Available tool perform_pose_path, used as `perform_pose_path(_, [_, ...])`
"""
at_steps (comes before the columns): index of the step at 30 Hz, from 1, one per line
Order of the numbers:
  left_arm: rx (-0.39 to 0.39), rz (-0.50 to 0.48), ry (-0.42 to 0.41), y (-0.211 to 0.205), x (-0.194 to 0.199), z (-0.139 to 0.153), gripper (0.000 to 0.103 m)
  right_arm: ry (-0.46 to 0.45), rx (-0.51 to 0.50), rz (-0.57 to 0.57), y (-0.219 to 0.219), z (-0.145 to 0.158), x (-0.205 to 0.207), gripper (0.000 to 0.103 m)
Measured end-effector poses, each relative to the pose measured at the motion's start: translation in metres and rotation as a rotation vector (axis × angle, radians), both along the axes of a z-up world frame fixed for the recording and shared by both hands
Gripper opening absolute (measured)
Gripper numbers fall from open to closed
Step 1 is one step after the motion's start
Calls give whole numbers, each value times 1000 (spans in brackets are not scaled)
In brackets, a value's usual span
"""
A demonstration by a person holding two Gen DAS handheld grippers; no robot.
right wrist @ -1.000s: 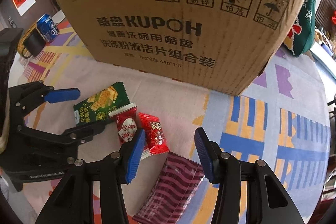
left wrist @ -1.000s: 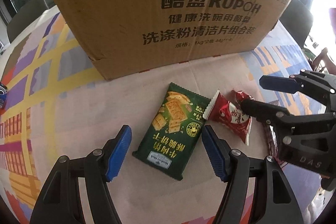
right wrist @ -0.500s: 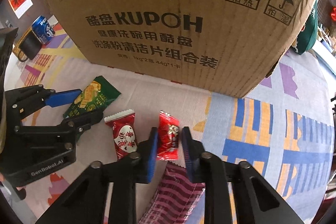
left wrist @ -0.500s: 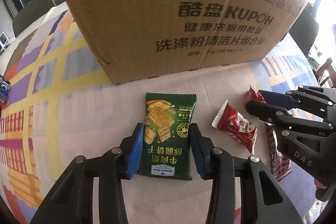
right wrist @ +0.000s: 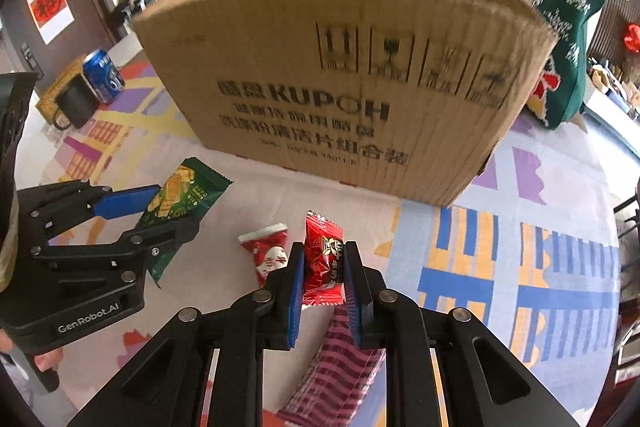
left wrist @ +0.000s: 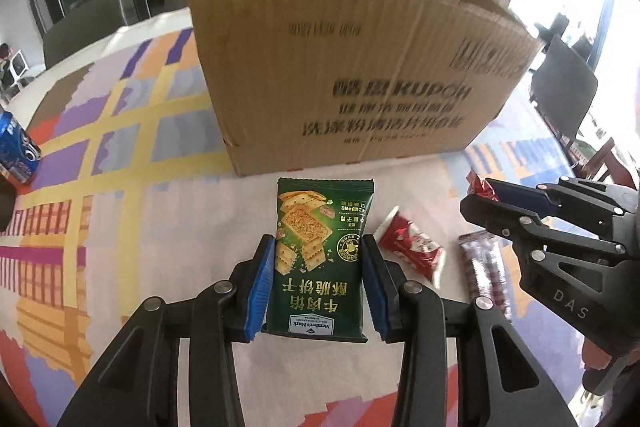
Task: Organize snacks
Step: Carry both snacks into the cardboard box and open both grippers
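Snacks are getting picked up by the big cardboard box (left wrist: 360, 75). Left gripper (left wrist: 319, 283) is squeezing the green cracker pack (left wrist: 320, 259). Right gripper (right wrist: 322, 279) is pinching a red candy (right wrist: 323, 255) above the table (right wrist: 520, 267).

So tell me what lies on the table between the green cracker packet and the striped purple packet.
One red-and-white candy lies between the green cracker packet and the striped purple packet; the left wrist view shows it best.
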State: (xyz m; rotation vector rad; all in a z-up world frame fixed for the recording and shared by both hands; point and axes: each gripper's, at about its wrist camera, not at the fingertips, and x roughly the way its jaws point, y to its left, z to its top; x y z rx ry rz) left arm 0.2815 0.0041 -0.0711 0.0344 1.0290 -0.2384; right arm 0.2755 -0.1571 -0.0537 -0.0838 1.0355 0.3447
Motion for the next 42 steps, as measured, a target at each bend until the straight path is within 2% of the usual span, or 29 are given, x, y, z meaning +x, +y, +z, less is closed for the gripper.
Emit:
perform_pose_path(11, [-43,-8,-131,-8,-29,62,41,-134,53,-14,-6,56,-24,20])
perform_pose_path(22, [-55,-25,-277,-10,-33,116,41,-273,95,-27,-9,107,-35,20])
perform_pose_path(32, [-50,-33,-364,-11,-19,148,41,-366,122,-36,-10,142,-29,20])
perform_pose_path(38, [-44,-28,-382,-9,-4,160,41,-399,126,-44,-11,158,-14,20])
perform_pose_path(42, [-13,-32,-387,-12,8,163,41,-409,116,-60,-13,164,-1,20])
